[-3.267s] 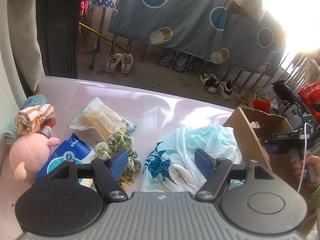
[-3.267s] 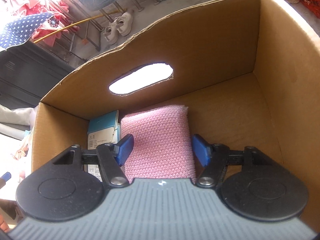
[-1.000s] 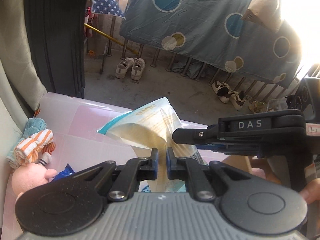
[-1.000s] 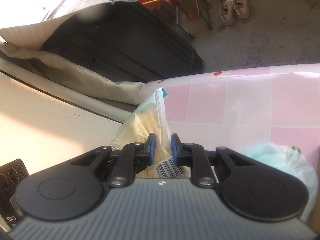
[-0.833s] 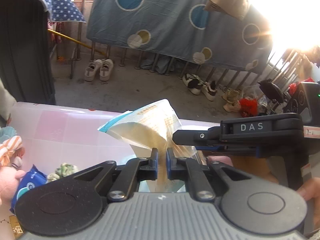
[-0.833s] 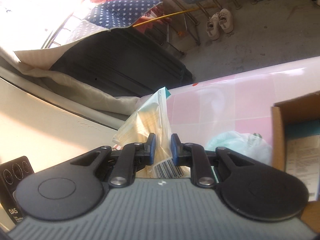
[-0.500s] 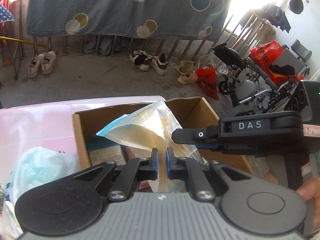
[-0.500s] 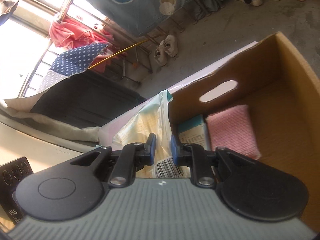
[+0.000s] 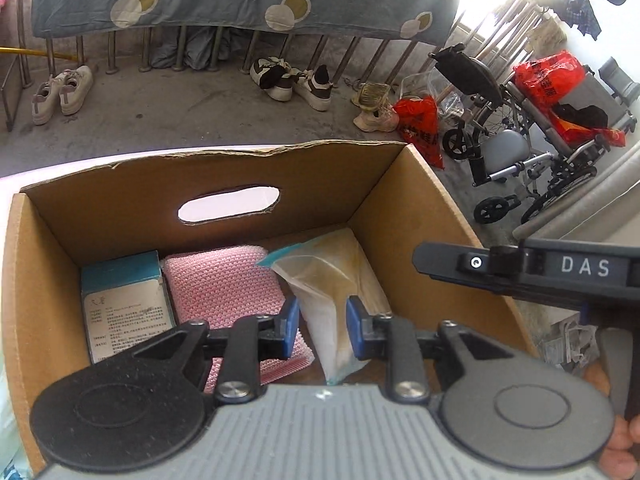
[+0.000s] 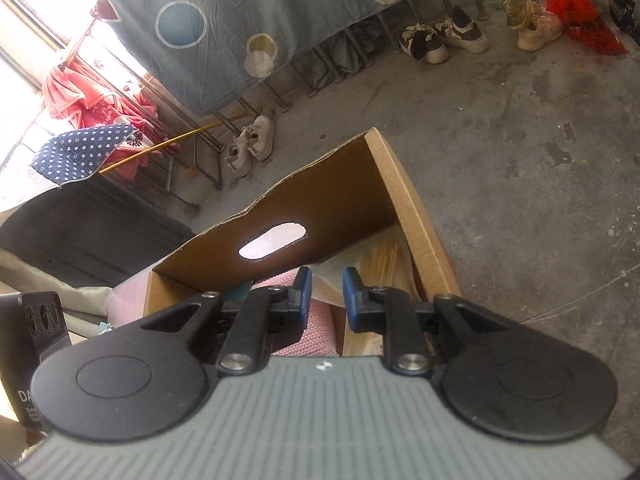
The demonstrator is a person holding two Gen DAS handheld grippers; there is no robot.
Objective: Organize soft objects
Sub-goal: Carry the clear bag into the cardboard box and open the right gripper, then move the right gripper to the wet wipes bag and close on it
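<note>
Left hand-held gripper [image 9: 319,326] jaws opening, unclamped; pouch [image 9: 328,292] between, long axis toward box [image 9: 404,216] back wall.

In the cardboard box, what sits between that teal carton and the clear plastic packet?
A pink knitted sponge pad lies between the teal carton and the clear plastic packet, on the cardboard box floor. The left wrist view shows it best.

brown cardboard box [image 9: 384,208]: matt, torn raw rim
pink knitted pad [image 9: 228,288]: coarse cloth weave
clear plastic pouch [image 9: 332,280]: glossy, crinkled
grey concrete floor [image 10: 540,168]: rough, stained
</note>
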